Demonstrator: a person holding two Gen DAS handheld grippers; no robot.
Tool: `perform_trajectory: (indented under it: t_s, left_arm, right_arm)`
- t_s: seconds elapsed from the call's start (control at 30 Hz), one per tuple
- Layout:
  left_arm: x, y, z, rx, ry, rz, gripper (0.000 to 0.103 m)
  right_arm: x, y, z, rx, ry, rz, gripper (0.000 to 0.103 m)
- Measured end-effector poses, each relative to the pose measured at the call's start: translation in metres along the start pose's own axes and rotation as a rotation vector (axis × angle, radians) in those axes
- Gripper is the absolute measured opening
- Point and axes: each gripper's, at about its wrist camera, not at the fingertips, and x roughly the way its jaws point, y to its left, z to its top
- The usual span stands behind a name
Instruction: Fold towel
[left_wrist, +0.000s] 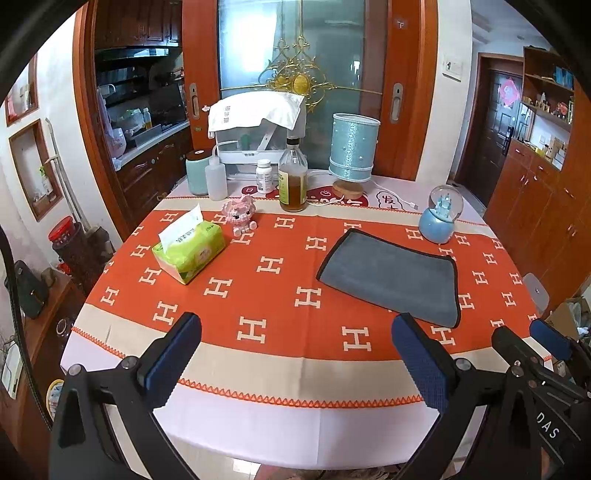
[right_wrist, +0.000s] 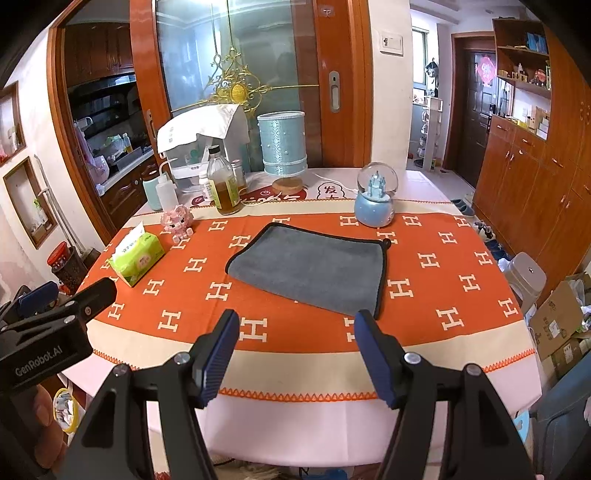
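Note:
A grey towel with a black hem lies flat on the orange tablecloth; it also shows in the right wrist view. My left gripper is open and empty, hovering over the table's near edge, left of the towel. My right gripper is open and empty, just short of the towel's near edge. The right gripper also shows at the right edge of the left wrist view, and the left gripper at the left edge of the right wrist view.
On the table stand a green tissue pack, a pink toy pig, an oil bottle, a blue lamp and a snow globe just behind the towel. Cardboard boxes and a stool stand right of the table.

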Motion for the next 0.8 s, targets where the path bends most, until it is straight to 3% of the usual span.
perform_trajectory:
  t_s: [0.8]
  left_arm:
    - [-0.0004,0.0006,-0.0025,0.0,0.007,-0.001,0.102]
  right_arm:
    - [0.0016,0.0052,-0.0002,0.001,0.01,0.004,0.065]
